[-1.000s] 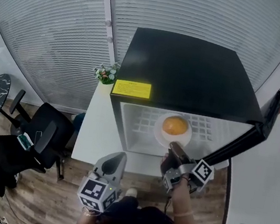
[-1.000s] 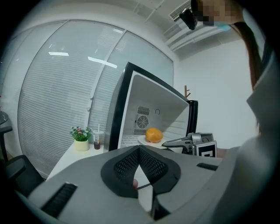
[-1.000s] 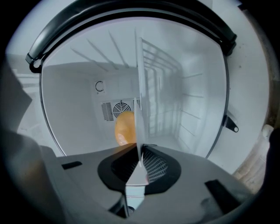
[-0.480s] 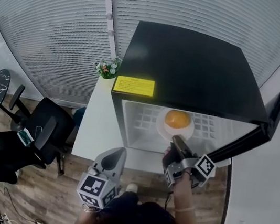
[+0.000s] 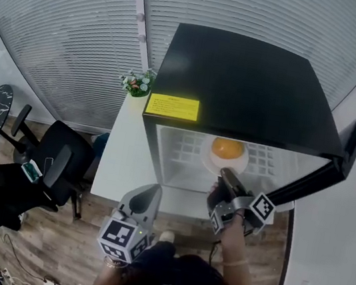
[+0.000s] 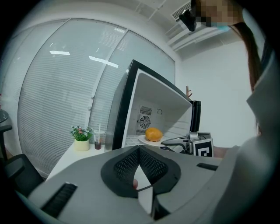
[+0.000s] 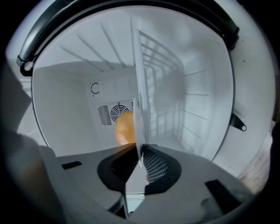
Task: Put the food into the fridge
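One plate point(image 5: 208, 158) with the orange food point(image 5: 227, 148) sits inside the fridge point(image 5: 242, 81). The right gripper point(image 5: 222, 173) clamps its near rim. Let go gently, then withdraw straight back. The left gripper point(image 5: 151, 192) is closed and empty.

Left claw point(image 6: 139, 149), jaws together, faces the open fridge point(image 6: 168, 101).

Potted plant point(image 5: 135, 85) is sitting at the far corner of the white table point(image 5: 120, 163), cup point(image 6: 98, 141) of dark drink (straw in it) standing just beside it. Black office chairs point(image 5: 61, 153) are standing on wooden floor point(image 5: 73, 243).
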The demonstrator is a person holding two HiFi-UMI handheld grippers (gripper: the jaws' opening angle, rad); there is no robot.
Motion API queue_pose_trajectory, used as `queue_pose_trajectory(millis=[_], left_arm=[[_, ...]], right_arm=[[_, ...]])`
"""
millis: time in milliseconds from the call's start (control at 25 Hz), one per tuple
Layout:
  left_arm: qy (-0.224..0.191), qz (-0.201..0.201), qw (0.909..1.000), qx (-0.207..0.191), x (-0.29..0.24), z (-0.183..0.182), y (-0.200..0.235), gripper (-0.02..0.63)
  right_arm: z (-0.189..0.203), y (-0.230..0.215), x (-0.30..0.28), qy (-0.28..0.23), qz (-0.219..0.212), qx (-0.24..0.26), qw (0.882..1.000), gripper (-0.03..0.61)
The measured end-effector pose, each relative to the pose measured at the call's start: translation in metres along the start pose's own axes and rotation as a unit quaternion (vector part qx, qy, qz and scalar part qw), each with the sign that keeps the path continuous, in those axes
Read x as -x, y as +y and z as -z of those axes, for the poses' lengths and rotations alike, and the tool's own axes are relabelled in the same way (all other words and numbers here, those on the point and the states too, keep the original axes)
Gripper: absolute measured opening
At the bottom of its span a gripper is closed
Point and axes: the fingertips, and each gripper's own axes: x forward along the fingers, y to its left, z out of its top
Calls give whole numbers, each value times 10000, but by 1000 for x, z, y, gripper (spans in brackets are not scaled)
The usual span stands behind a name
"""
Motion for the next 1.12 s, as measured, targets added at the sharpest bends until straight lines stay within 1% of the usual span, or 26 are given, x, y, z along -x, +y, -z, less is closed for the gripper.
queue_pose_trajectory(millis=[360, 480, 760, 880, 1120], left_arm=[[-18, -21, 10000, 9, 0, -1, 1, 3], [30, -58, 10000, 56, 1, 1, 2, 3], [38, -24, 10000, 21, -1, 4, 4, 3], [36, -25, 10000, 25, 0, 4, 4, 3], [26, -66, 10000, -12, 2, 2, 4, 3]], right_arm=[[-1, -1, -4, -13, -2, -74, 10000, 28], [-1, -1, -4, -13, -4, -33, 10000, 29], [-1, -1, -4, -35, 15, 32, 10000, 34], [0, 3, -3, -50, -61, 54, 10000, 57], [0, -1, 2, -43, -15, 115, 9999, 58]])
